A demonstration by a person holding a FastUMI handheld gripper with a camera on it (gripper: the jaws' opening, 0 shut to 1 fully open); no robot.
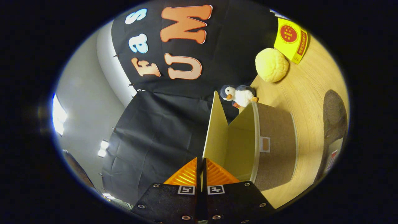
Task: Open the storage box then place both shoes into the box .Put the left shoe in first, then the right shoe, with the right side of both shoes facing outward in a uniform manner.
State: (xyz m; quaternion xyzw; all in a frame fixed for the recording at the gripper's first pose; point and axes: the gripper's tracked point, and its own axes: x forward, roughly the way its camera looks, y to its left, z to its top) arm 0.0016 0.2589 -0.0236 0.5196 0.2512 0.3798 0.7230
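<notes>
we see a black cloth (174, 102) hung as the booth's wall, creased and pinned along its edge with small clips. beside it runs a pale grey wall (87, 102) of the room, with a white rounded column or pipe (108, 59) at the cloth's border. bright ceiling lights (58, 115) glare on that side, a smaller pair (102, 148) near the cloth. opposite the cloth lies a light wooden tabletop (307, 93) with fine grain, warmly lit
</notes>
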